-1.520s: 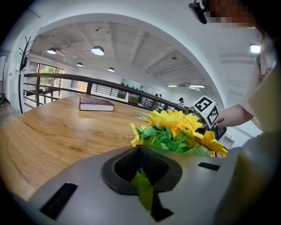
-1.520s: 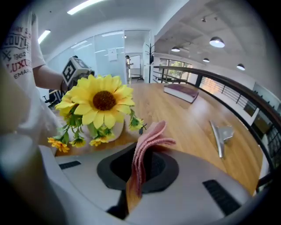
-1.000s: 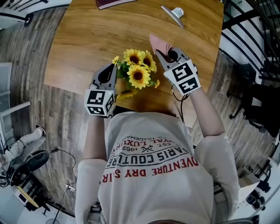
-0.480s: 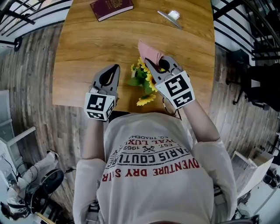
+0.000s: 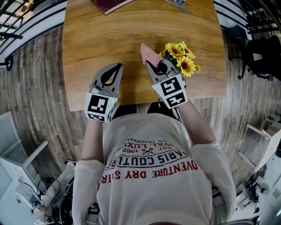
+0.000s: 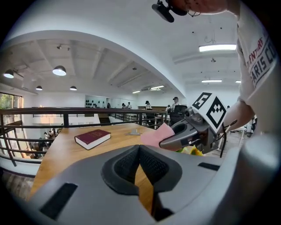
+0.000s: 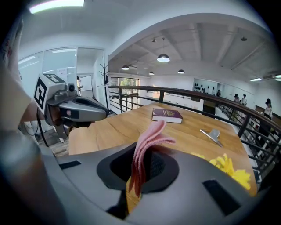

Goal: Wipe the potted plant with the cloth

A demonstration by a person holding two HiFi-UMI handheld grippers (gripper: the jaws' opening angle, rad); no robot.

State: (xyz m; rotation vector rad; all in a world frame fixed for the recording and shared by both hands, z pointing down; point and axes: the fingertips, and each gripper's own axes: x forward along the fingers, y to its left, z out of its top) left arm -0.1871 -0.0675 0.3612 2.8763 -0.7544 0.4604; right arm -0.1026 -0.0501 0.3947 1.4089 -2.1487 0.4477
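A wooden table (image 5: 96,44) fills the upper half of the head view, with the person's printed shirt (image 5: 149,176) at 6 o'clock below it. The left gripper (image 5: 116,67) hangs over the table's near edge with its jaws pressed together on nothing, the bare tabletop showing past them in the left gripper view (image 6: 139,151). At 3 o'clock from it, the right gripper (image 5: 150,67) is clamped on the folded pink cloth (image 5: 147,52), whose free end sticks up out of the jaws in the right gripper view (image 7: 147,145). The potted plant (image 5: 180,57), a bunch of yellow sunflowers whose pot is hidden under the blooms, stands at 3 o'clock from the cloth, just beside the right gripper and near the table's right edge. A dark red book (image 5: 109,4) lies at the far edge, at 12 o'clock from the left gripper.
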